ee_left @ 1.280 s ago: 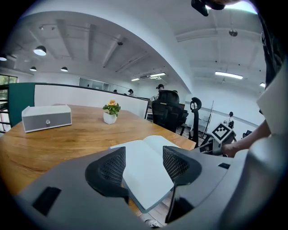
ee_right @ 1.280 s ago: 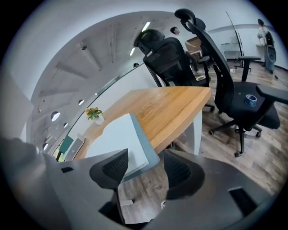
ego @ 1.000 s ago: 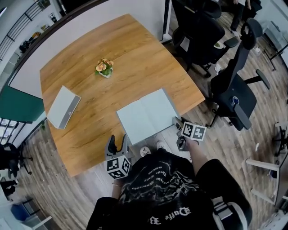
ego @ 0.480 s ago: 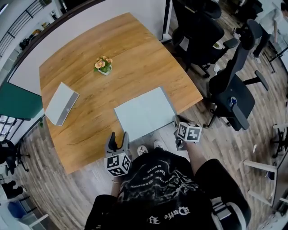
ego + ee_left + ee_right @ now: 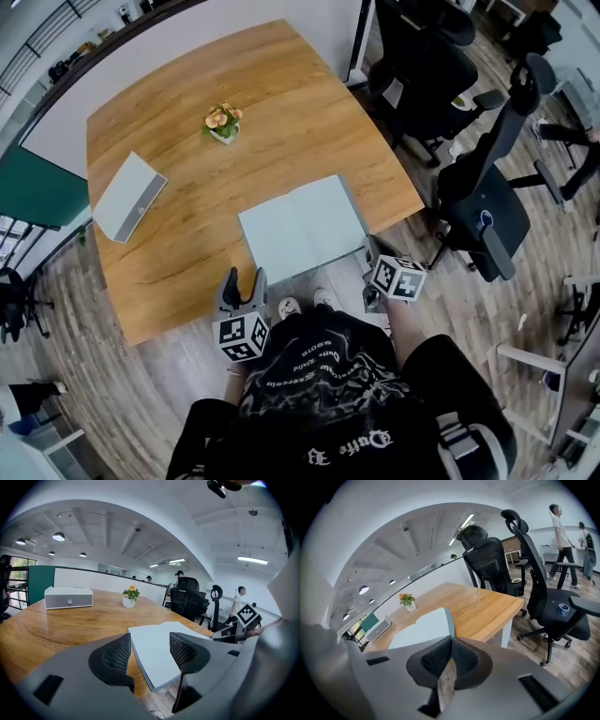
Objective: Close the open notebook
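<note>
The open notebook [image 5: 300, 230] lies flat with pale pages up at the near edge of the wooden table [image 5: 281, 103]. It also shows in the left gripper view [image 5: 159, 648] and the right gripper view [image 5: 422, 625]. My right gripper [image 5: 368, 251] sits at the notebook's near right corner. Its jaws are shut, and the grey-blue cover's corner runs in between the pads [image 5: 450, 641]. My left gripper [image 5: 242, 279] hangs just off the table's near edge, left of the notebook. It is open [image 5: 149, 651] with nothing between its fingers.
A grey box [image 5: 129, 197] lies at the table's left side and a small flower pot [image 5: 223, 122] stands at the far middle. Black office chairs [image 5: 487, 202] stand right of the table. People [image 5: 561, 541] stand far off on the right.
The right gripper has shifted slightly in at the notebook's near right corner. The left gripper has kept still and the notebook still lies open.
</note>
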Available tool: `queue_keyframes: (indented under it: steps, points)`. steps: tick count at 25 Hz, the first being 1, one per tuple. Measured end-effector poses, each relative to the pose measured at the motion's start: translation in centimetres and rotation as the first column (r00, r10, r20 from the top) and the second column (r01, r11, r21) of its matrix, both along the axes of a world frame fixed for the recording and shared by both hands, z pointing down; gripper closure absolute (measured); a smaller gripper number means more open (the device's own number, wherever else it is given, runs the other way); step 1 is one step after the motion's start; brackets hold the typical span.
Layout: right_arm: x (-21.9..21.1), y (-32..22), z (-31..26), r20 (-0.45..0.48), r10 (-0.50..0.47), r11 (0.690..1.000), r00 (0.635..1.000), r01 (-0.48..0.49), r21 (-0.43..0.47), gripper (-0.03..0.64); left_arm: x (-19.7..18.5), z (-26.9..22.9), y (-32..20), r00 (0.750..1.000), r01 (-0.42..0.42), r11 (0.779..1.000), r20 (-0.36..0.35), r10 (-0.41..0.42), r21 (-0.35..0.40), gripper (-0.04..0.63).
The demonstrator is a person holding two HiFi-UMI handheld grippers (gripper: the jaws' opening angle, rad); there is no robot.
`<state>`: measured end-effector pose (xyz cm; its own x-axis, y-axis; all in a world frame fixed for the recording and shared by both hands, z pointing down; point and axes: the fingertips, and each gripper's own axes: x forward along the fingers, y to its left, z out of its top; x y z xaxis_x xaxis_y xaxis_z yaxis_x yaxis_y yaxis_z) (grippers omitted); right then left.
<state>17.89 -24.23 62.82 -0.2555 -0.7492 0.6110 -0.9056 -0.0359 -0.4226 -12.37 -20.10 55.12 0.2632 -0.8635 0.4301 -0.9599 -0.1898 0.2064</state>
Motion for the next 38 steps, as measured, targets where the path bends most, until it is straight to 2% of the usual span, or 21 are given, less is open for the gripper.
queue_keyframes:
  steps: [9, 16, 23, 32, 38]
  points:
    - [-1.5, 0.1, -3.7, 0.064, -0.019, 0.995, 0.998, 0.013, 0.097, 0.604, -0.2, 0.2, 0.8, 1.000, 0.015, 1.000, -0.010, -0.015, 0.004, 0.314]
    - [-3.4, 0.6, -6.8, 0.137, -0.069, 0.979, 0.988, 0.040, 0.202, 0.604, 0.5, 0.0, 1.2, 1.000, -0.004, 1.000, -0.001, 0.004, 0.013, 0.314]
    - [-5.4, 1.3, -8.5, 0.120, -0.156, 0.956, 0.980, 0.119, 0.269, 0.604, 0.6, -0.3, 1.3, 1.000, -0.015, 1.000, 0.008, 0.014, 0.023, 0.314]
    - [-9.1, 2.4, -10.9, 0.017, -0.316, 0.892, 0.949, 0.291, 0.346, 0.604, 0.8, -0.2, 1.6, 1.000, -0.022, 1.000, 0.006, 0.022, 0.018, 0.314]
    - [-11.5, 3.0, -12.4, -0.078, -0.424, 0.823, 0.902, 0.420, 0.382, 0.604, 0.9, 0.0, 1.8, 1.000, -0.026, 1.000, 0.000, 0.026, 0.012, 0.314]
